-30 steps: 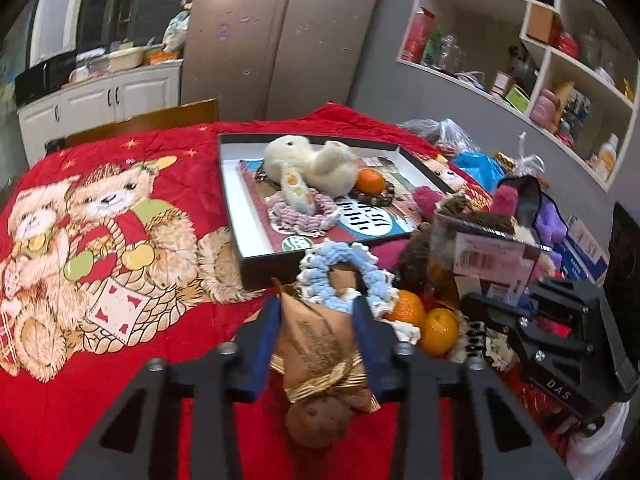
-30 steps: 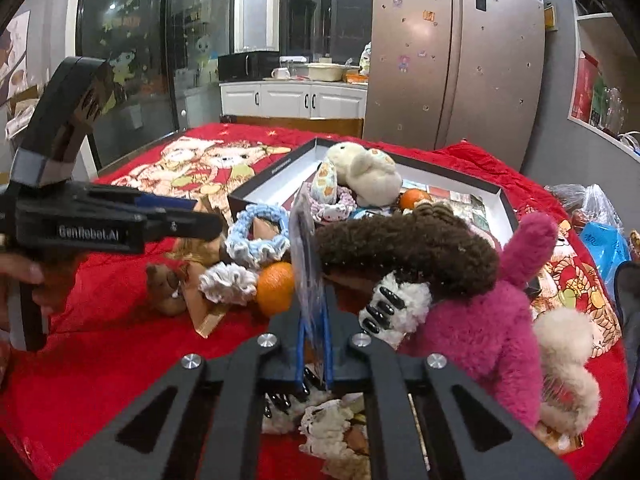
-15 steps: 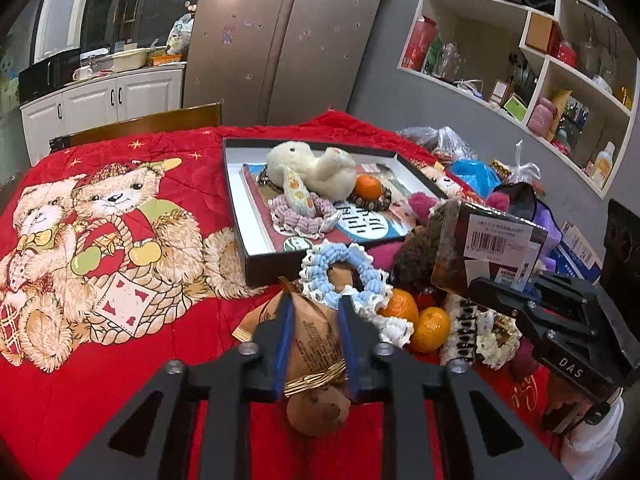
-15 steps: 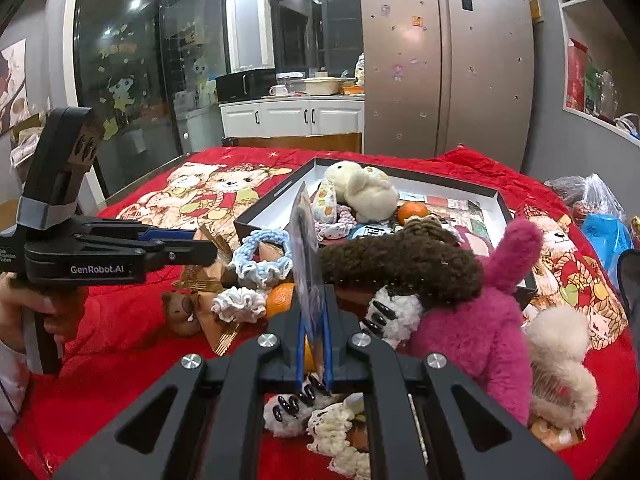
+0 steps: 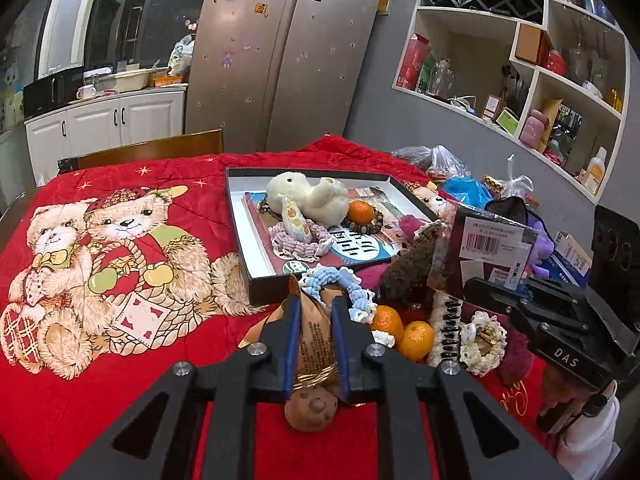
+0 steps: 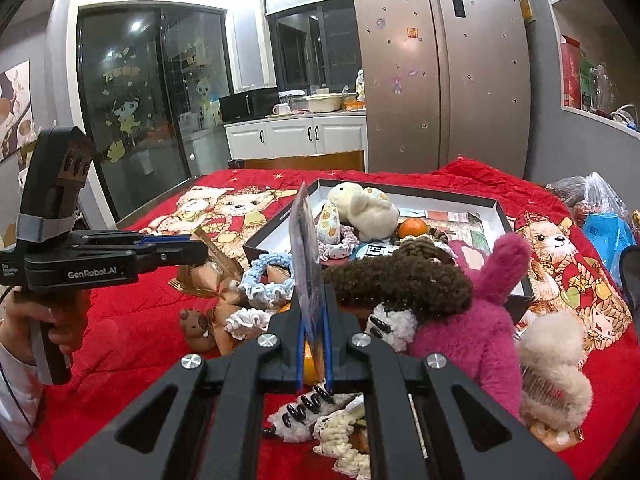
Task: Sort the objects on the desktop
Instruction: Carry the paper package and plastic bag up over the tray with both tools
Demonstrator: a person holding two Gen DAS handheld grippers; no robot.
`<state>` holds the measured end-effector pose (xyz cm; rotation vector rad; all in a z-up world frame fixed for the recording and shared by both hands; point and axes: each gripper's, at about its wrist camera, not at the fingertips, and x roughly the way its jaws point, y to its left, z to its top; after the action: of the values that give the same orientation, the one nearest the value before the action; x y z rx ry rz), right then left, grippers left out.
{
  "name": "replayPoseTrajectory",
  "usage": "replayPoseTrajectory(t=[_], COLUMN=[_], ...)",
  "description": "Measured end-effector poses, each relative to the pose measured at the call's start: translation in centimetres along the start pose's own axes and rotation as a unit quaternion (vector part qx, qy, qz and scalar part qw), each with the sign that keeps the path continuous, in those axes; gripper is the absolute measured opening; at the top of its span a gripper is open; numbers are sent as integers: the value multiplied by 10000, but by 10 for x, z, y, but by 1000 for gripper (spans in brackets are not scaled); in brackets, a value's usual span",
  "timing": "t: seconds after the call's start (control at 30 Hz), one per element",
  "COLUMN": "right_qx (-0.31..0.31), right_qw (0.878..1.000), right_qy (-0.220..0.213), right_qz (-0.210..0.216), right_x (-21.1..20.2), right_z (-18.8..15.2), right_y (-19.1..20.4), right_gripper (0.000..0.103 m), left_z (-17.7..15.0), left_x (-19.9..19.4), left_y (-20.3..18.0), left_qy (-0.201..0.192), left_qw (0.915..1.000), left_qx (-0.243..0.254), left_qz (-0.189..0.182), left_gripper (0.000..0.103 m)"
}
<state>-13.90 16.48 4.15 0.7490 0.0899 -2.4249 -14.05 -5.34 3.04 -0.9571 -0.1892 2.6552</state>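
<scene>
The left gripper (image 5: 314, 312) is pressed together on a brown paper packet (image 5: 316, 336) that has a gold wire tie and a small brown bear head (image 5: 310, 410) at its near end. The two blue pads touch the packet on both sides. In the right wrist view the packet (image 6: 208, 252) is seen between the fingers of this gripper, above the red blanket (image 6: 132, 320).

The right gripper (image 6: 312, 304) pinches a flat clear package (image 6: 306, 268) that stands upright on its edge between the pads. In the left wrist view the same package (image 5: 480, 248) shows a white label with a barcode.

Behind the packet lies a light blue knitted ring (image 5: 340, 284), just beside the front wall of a black box (image 5: 256, 288) with a white inside. In the box there are a cream plush animal (image 5: 308, 200), an orange (image 5: 360, 212), a pale knitted ring (image 5: 296, 240) and some printed cards. Two more oranges (image 5: 404, 330) lie on the blanket to the right of the left gripper, close to a white hair claw (image 5: 448, 320) with black teeth.

Near the right gripper there is a dark brown fuzzy piece (image 6: 400, 276) that touches a pink plush toy (image 6: 472, 320), and a cream fluffy hair clip (image 6: 556, 376) is at the right side of the pink toy. The blanket is red with a picture of teddy bears (image 5: 100, 248).
</scene>
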Motion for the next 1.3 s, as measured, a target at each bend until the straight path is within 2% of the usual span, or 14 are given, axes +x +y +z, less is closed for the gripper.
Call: replayPoseTrajectory(t=[0.53,0.67,0.73,1.07,1.3], right_qx=[41,-74,27,245,419], right_qw=[10000,9990,9987,9964,9946], right_qy=[-56,-201,-304,-620,-671], right_qz=[-47,-389,-414,-532,-665], right_x=[-2,-9,-15,-39,-36], right_z=[2,7,12,55,102], right_y=[1,7,7,2,-19], right_gripper=[7,7,7,7,7], left_z=[1,9,15,58,93], left_x=[0,-10,-14,-36,-28], left_y=[-3,-13,-18,-42,-55], left_qy=[17,-143,-205,-469,-495], left_qw=[10000,9996,9994,9975,9965], left_qx=[55,201,248,487,633], left_qz=[15,131,118,214,211], left_gripper=[16,16,16,16,16])
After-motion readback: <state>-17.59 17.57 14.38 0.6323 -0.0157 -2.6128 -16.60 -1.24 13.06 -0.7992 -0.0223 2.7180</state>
